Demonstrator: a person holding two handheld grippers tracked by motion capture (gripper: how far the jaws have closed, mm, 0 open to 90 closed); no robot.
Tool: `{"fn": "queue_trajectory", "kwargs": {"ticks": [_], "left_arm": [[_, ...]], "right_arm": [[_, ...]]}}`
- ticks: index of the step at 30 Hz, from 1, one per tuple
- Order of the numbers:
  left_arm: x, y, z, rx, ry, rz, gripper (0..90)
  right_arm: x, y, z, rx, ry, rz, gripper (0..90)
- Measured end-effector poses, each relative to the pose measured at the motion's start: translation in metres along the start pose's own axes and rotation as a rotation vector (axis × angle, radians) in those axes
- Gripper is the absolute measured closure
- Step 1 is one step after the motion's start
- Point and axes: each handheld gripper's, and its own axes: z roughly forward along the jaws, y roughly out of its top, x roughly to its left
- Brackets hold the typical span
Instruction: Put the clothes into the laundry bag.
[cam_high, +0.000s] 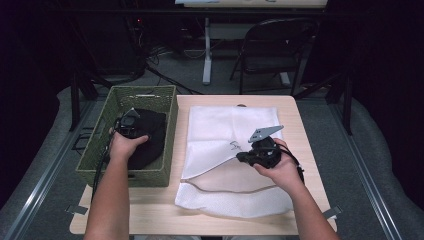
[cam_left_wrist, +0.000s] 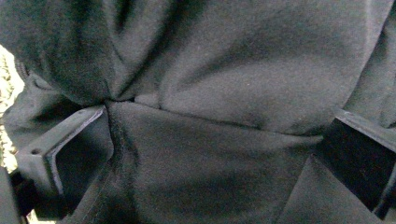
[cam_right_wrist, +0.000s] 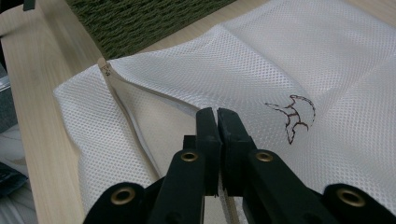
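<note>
A black garment (cam_high: 154, 139) lies bunched in a green woven basket (cam_high: 125, 176) at the left of the table. My left gripper (cam_high: 136, 131) is down in the basket, pressed into the garment. In the left gripper view it (cam_left_wrist: 210, 140) is open, its jaws wide apart with black fabric (cam_left_wrist: 224, 84) bulging between them. A white mesh bag (cam_high: 225, 122) with a small dark logo (cam_right_wrist: 294, 116) lies flat beside the basket. My right gripper (cam_high: 243, 157) is shut on the bag's upper layer at its opening edge, lifting it slightly; the closed jaws (cam_right_wrist: 217, 116) show in the right gripper view.
The light wooden table (cam_high: 150, 212) holds the basket and the bag. The basket wall (cam_right_wrist: 140, 18) stands close to the bag's left side. A folding chair (cam_high: 272, 50) and a table leg (cam_high: 206, 50) stand on the floor beyond the far edge.
</note>
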Motion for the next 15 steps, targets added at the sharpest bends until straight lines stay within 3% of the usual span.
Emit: {"fn": "queue_trajectory", "kwargs": {"ticks": [15], "left_arm": [[0.0007,0.0006,0.0045,0.008,-0.02,-0.004,0.0]], "right_arm": [[0.0001,0.0001,-0.0004,0.001,-0.001,-0.001,88.0]]}}
